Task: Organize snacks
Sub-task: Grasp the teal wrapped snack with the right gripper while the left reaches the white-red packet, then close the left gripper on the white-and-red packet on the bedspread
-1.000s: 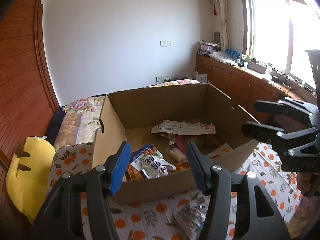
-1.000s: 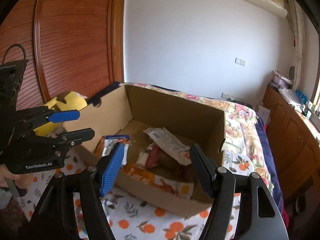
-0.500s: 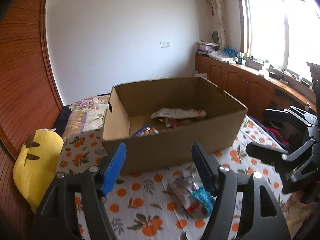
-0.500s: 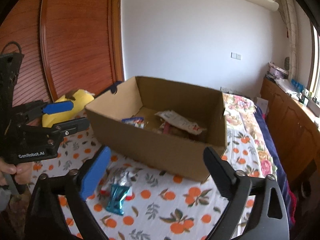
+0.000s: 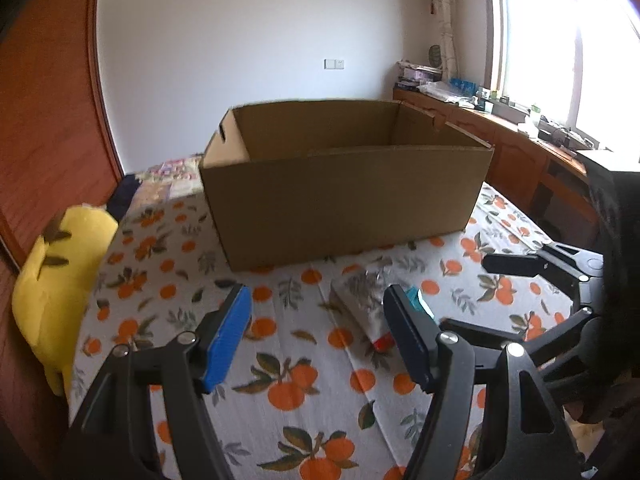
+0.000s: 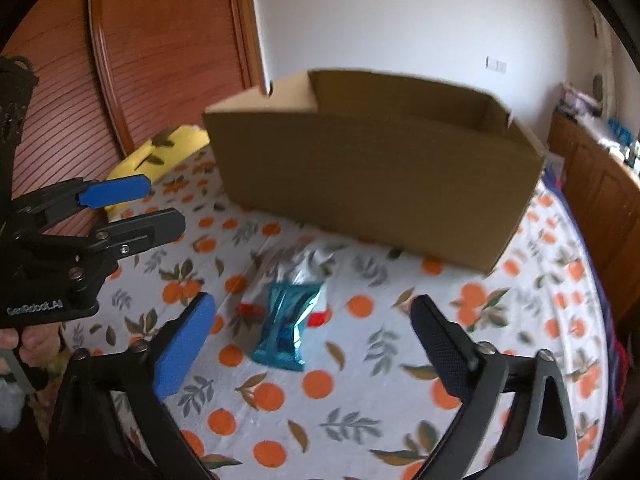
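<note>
1. Grippers are now sitting lower than a second ago: both cameras were then looking down into the box (image 5: 344,196) at the snacks inside, and now they are seeing only its outer wall and the cloth (image 6: 400,392) in front of it.
2. Left gripper's (image 5: 316,332) jaws were opening in the first part of the past second and are now standing apart with only cloth between them; the right gripper's (image 6: 312,340) jaws sprang wide and have just been closing a little, yet are still gaping.
3. Two packets are lying on the orange-print cloth just in front of the box: a shiny teal packet (image 6: 286,326) is resting on top of a pale packet (image 6: 300,264) with red marks at its near edge.
4. In the right wrist view the teal packet is lying between the spread right fingers but beyond their tips, with no pad touching it.
5. In the left wrist view the pale packet is peeking out beside the right-hand finger (image 5: 408,340), partly hidden by it.
6. Both grippers are angling down at the cloth, side by side, the left one held by a hand (image 6: 36,342) at the edge of the right wrist view.
7. Yellow plush (image 5: 60,276) is lying at the cloth's left edge.
</note>
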`<control>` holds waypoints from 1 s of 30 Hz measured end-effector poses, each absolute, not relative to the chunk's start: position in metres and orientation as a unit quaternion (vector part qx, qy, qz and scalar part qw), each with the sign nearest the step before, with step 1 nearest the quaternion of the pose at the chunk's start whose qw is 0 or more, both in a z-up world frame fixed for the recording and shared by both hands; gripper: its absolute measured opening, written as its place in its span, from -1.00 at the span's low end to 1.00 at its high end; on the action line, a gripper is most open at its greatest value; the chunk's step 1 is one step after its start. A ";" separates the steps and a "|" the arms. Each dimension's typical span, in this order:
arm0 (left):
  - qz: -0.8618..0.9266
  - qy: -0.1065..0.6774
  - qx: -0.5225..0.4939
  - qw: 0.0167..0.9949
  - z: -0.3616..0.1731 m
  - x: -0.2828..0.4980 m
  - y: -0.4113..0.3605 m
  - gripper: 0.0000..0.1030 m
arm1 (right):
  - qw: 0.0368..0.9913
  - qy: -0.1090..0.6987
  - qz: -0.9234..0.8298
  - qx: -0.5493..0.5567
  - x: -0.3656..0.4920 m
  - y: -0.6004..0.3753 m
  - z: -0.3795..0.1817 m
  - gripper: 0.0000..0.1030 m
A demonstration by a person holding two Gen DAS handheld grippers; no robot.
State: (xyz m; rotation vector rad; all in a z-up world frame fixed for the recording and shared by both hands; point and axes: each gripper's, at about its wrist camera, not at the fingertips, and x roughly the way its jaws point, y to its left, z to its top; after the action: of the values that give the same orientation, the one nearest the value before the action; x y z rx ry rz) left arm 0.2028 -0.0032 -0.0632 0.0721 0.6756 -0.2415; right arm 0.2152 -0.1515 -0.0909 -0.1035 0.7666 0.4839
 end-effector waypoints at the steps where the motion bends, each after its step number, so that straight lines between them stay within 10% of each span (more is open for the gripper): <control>1: -0.117 0.336 0.029 0.934 -0.069 0.202 -0.001 0.34 | 0.896 0.374 0.235 -0.049 0.216 -0.150 -0.094 0.66; 7: -0.113 0.353 0.025 0.929 -0.089 0.199 -0.001 0.34 | 0.877 0.412 0.243 -0.047 0.226 -0.141 -0.113 0.29; 12: -0.127 0.364 0.009 0.922 -0.092 0.203 -0.010 0.34 | 0.875 0.418 0.235 -0.062 0.226 -0.145 -0.119 -0.45; 30: -0.135 0.439 -0.072 0.886 -0.114 0.268 -0.049 0.34 | 0.892 0.401 0.206 -0.048 0.234 -0.223 -0.118 -0.49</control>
State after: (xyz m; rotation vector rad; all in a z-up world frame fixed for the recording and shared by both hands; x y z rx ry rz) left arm 0.2684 -0.0486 -0.1142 -0.1506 0.9125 -0.2802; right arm 0.2335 -0.2226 -0.1184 -0.1004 0.8315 0.4272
